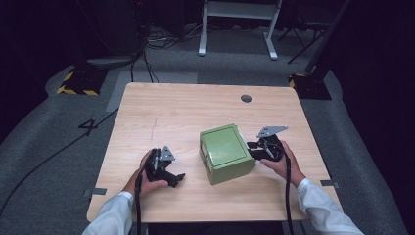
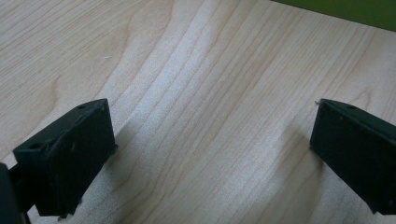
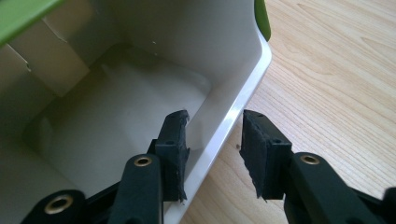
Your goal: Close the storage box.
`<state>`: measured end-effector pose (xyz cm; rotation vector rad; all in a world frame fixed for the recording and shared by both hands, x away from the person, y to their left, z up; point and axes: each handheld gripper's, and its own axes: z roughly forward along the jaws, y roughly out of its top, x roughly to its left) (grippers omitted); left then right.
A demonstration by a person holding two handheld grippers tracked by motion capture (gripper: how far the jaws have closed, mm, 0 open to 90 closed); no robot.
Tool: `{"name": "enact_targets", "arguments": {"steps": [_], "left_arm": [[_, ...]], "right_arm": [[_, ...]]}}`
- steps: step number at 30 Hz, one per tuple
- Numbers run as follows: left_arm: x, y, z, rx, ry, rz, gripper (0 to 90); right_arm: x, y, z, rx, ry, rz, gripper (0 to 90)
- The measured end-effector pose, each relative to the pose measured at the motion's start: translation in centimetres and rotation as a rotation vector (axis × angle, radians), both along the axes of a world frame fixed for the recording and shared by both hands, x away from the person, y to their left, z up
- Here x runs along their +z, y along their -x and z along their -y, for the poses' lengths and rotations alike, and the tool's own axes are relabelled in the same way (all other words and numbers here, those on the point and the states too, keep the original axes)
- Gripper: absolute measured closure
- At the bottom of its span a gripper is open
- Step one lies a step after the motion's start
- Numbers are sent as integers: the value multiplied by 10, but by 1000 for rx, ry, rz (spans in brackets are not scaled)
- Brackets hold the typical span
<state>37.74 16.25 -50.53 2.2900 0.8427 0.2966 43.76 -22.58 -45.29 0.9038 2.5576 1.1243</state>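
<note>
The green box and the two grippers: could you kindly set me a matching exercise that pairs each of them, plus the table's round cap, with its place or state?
1. left gripper
2. right gripper
3. green box
4. round dark cap

A. near the far edge of the table
B. one jaw inside, one outside the box's white wall
C. mid-table, open side turned sideways
D. jaws wide apart over bare wood

Pairs: 1-D, 2-B, 3-C, 4-A

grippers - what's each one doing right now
Left gripper: open, nothing between the jaws.
Right gripper: jaws astride the box wall, a gap still showing, not clamped.
</note>
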Motion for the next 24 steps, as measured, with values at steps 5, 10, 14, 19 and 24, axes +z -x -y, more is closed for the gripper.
{"name": "enact_targets", "arguments": {"steps": [5,10,14,19,24], "left_arm": [[0,0,0,0,0,0,1],[0,0,0,0,0,0,1],[0,0,0,-2,4,0,1],[0,1,0,-2,4,-1,1],[0,2,-1,-1,0,-3,1]], "right_arm": [[0,0,1,16,-1,0,598],[2,0,3,40,17,18,540],[5,0,6,45,35,36,481],[11,1,12,44,52,60,385],[16,5,15,72,98,82,300]]}}
